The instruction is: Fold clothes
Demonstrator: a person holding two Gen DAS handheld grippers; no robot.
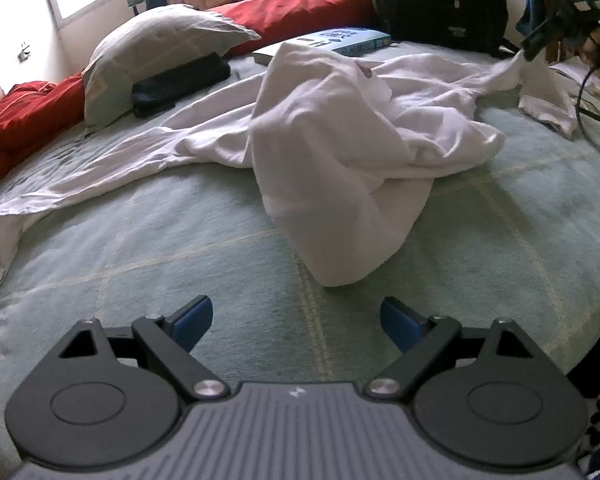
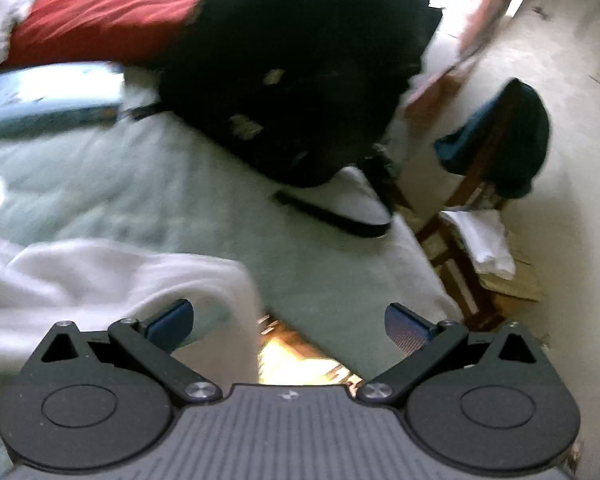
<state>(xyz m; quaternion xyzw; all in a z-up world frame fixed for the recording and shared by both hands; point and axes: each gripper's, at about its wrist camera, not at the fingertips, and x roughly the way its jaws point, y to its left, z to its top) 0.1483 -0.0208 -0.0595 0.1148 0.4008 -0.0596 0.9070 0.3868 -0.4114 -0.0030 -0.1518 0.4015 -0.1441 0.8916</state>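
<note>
A crumpled white garment [image 1: 340, 132] lies across the pale green bedspread [image 1: 140, 248], one long sleeve trailing to the left edge. My left gripper [image 1: 298, 316] hovers over bare bedspread short of the garment's near fold, jaws wide apart with nothing between them. My right gripper [image 1: 532, 46] is at the far right, where the garment's other end rises to its tip. In the right wrist view the right gripper [image 2: 290, 326] is open; white cloth [image 2: 100, 280] lies under and beside its left finger [image 2: 172, 324], not pinched. That view is blurred.
A grey pillow [image 1: 160, 44] over a dark folded cloth [image 1: 180, 80], a red blanket [image 1: 300, 8], a blue box [image 1: 340, 38] and a black backpack [image 1: 440, 0] line the bed's far side. Past the bed's right edge stands a wooden chair [image 2: 480, 168] draped with dark clothes.
</note>
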